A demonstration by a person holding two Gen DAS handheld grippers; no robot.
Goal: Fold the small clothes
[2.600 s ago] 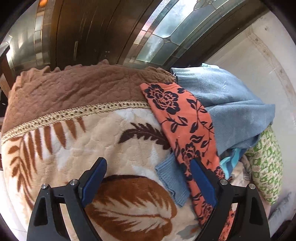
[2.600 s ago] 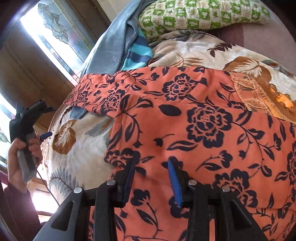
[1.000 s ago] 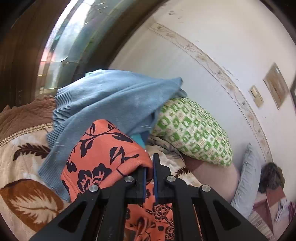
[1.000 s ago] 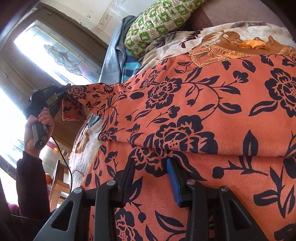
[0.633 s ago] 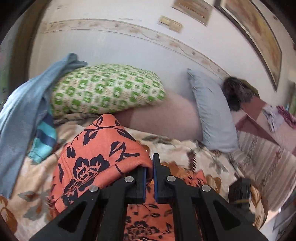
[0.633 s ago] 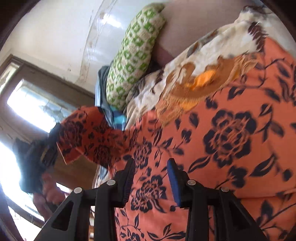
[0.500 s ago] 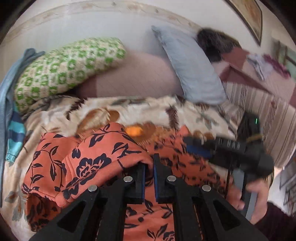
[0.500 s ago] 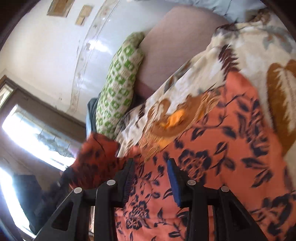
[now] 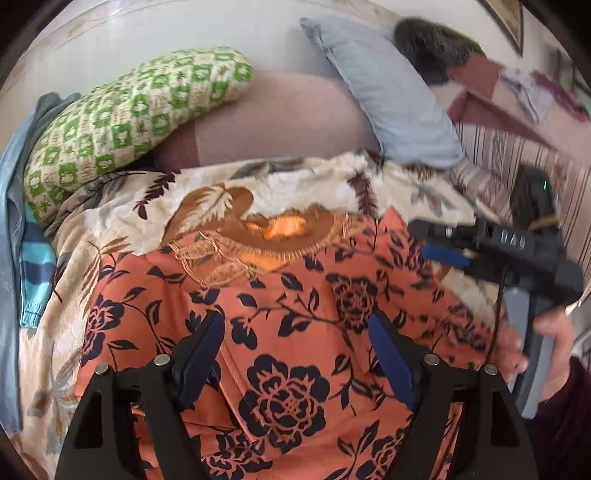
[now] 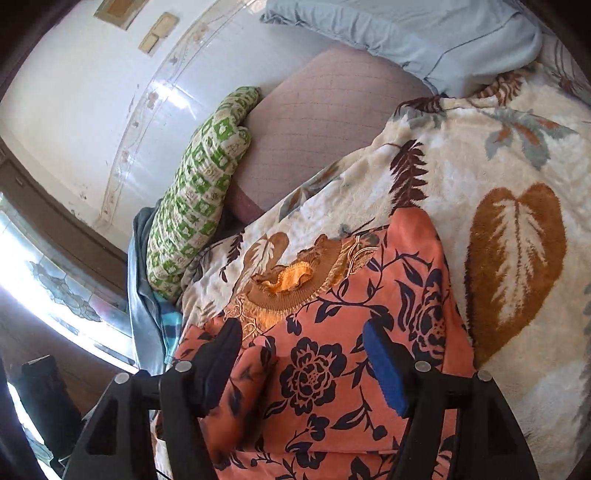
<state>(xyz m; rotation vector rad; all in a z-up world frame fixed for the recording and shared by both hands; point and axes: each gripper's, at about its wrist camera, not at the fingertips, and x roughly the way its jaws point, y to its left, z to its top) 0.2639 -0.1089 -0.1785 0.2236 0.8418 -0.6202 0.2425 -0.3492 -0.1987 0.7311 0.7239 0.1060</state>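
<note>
Orange floral garment [image 9: 288,332] spread flat on leaf-print blanket [image 10: 498,206], neckline at 12 o'clock. Left gripper [image 9: 295,354] and right gripper [image 10: 303,354] above it, jaws spread wide, empty.

One marking can be read: the letters "DAS", printed in pale capitals on the black body of the right gripper [image 9: 424,242], as seen from the left wrist view. The letters are somewhat blurred, so the reading is not fully certain. A small green light is seen on the dark unit above that gripper, but no characters can be made out on it. The plates on the wall [image 10: 159,31] in the right wrist view carry no legible writing. No text, number or brand can be read on the garment [image 9: 295,332], the pillows or the blanket.
</note>
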